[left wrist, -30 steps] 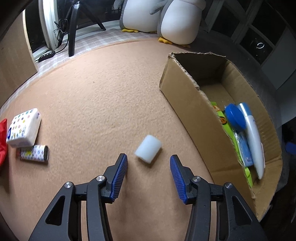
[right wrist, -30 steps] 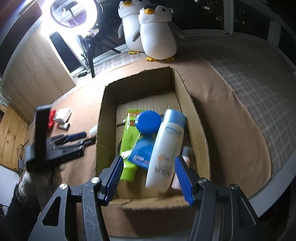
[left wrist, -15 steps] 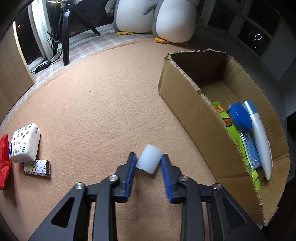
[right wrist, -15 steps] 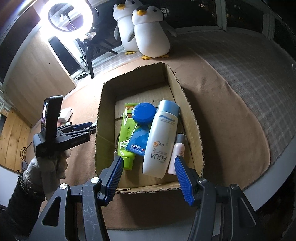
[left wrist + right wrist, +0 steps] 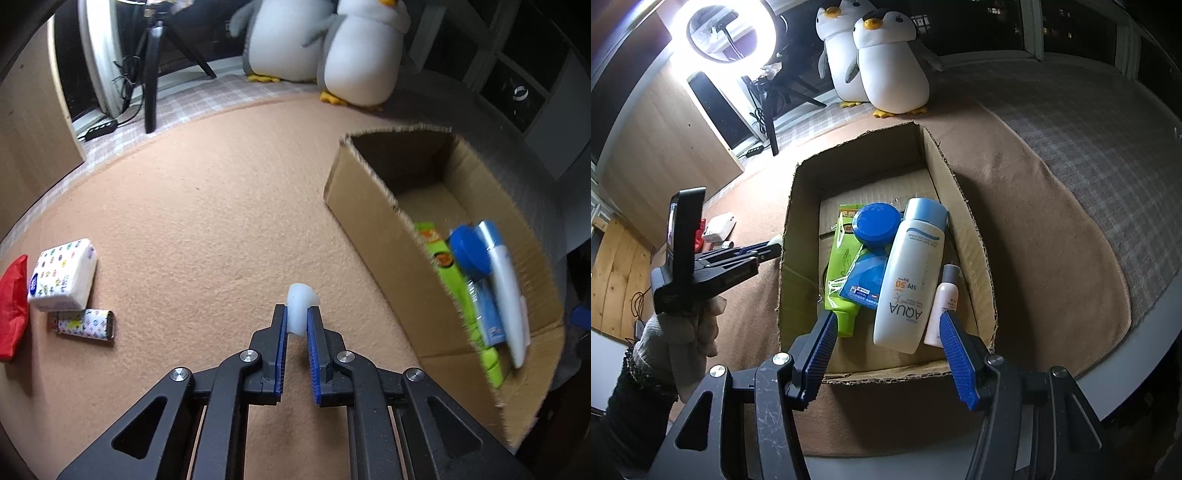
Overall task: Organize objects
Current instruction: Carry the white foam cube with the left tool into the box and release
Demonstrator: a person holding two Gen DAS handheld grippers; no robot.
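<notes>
Left hand-held gripper (image 5: pixel 296 320) pinching white cylinder (image 5: pixel 301 303), lower half hidden

Carpet left of box: open tan carpet (image 5: pixel 207 236) runs wide beside the cardboard box (image 5: pixel 373 221).
Box far end: bare floor inside, room to reach in.
Box near end: crowded with the sunscreen bottle (image 5: pixel 910 273), blue jar (image 5: pixel 876 222), green tube (image 5: pixel 842 269) and small pink bottle (image 5: pixel 943 299).
Left edge: tissue pack (image 5: pixel 62 275), patterned lighter (image 5: pixel 83 324) and red pouch (image 5: pixel 13 306) sit clustered.
Back: two penguin plushes (image 5: pixel 325 48) and a tripod (image 5: pixel 151 74) stand behind.
</notes>
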